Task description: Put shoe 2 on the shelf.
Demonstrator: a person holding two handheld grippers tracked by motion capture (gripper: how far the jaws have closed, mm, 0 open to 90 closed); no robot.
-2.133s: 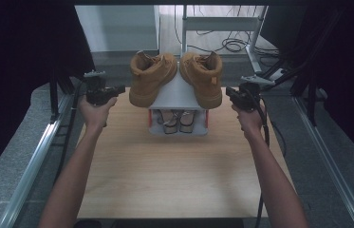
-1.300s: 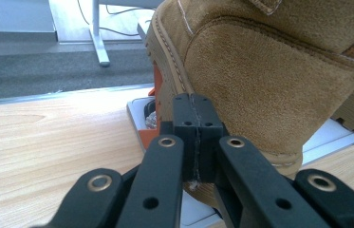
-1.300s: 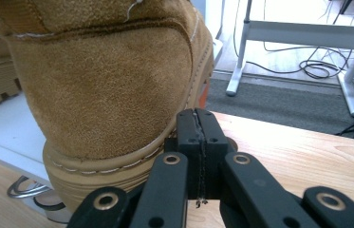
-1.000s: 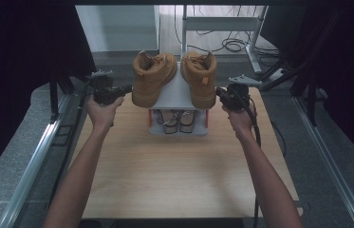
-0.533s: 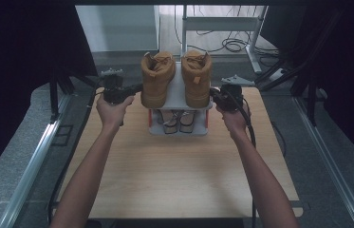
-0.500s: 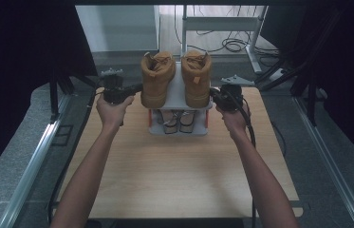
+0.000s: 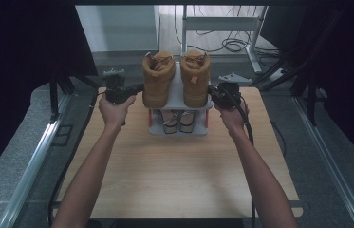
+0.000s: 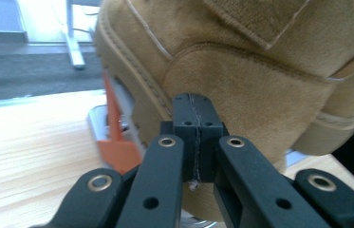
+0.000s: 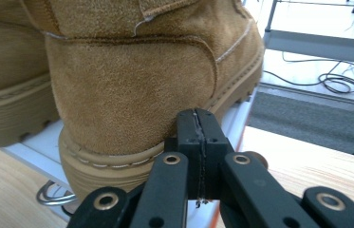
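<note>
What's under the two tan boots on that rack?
A white top shelf bears the boots. Below it, a pair of lighter shoes shows at the front; their far ends are hidden under the shelf.

boots (image 7: 177,78) crowd rack top (image 7: 178,90), front tabletop (image 7: 174,175) open

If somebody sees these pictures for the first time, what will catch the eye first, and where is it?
First, the two tan boots: the left boot and the right boot stand side by side on top of a small grey shoe rack at the far middle of the wooden table. The left gripper and the right gripper, jaws shut, press against the boots' outer sides. Lower in the rack sits a pair of sandals.
</note>
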